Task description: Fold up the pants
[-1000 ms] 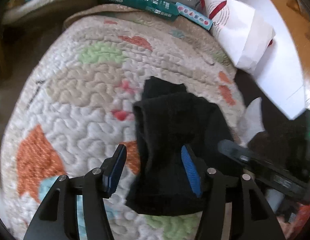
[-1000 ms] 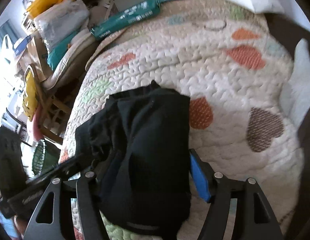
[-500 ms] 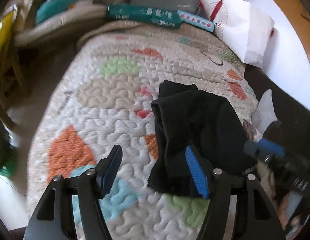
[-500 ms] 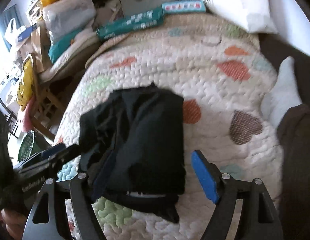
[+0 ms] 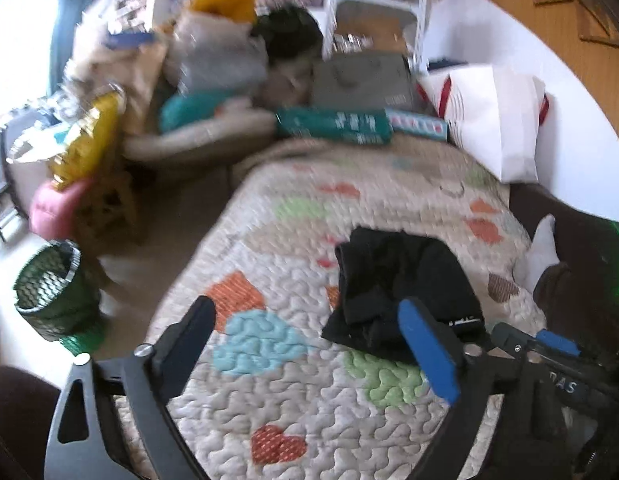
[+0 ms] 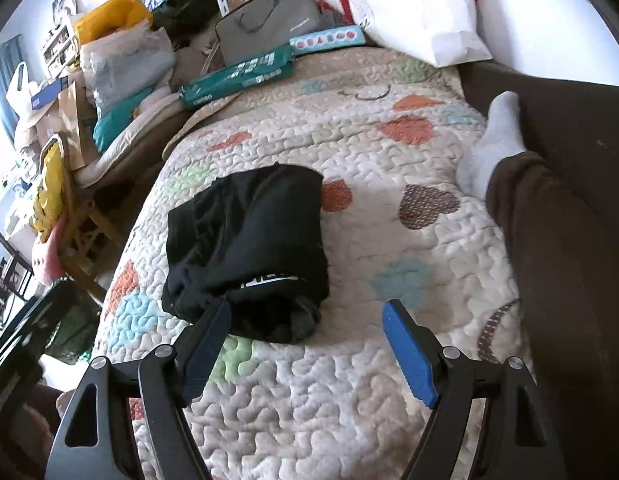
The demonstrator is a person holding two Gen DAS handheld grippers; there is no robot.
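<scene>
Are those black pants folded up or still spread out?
Folded: the black pants lie as one compact bundle on the quilt, no legs stretched out.

A lived-in bedroom in somebody's home, as far as I can see.

I am looking down on a bed covered by a quilted cream bedspread [image 6: 389, 240] printed with coloured hearts, with a white pillow [image 6: 409, 8] at its head against a white wall. Beside the bed I see household clutter piled up: a grey carrier bag [image 6: 269, 28], a long teal package [image 6: 237, 78], a yellow bag [image 6: 109, 16], folded linens and plastic sacks. A green mesh wastebasket [image 5: 49, 296] stands on the floor, daylight comes through a curtained window on the left, and a foot in a white sock [image 6: 493, 140] rests on the quilt's edge.
</scene>
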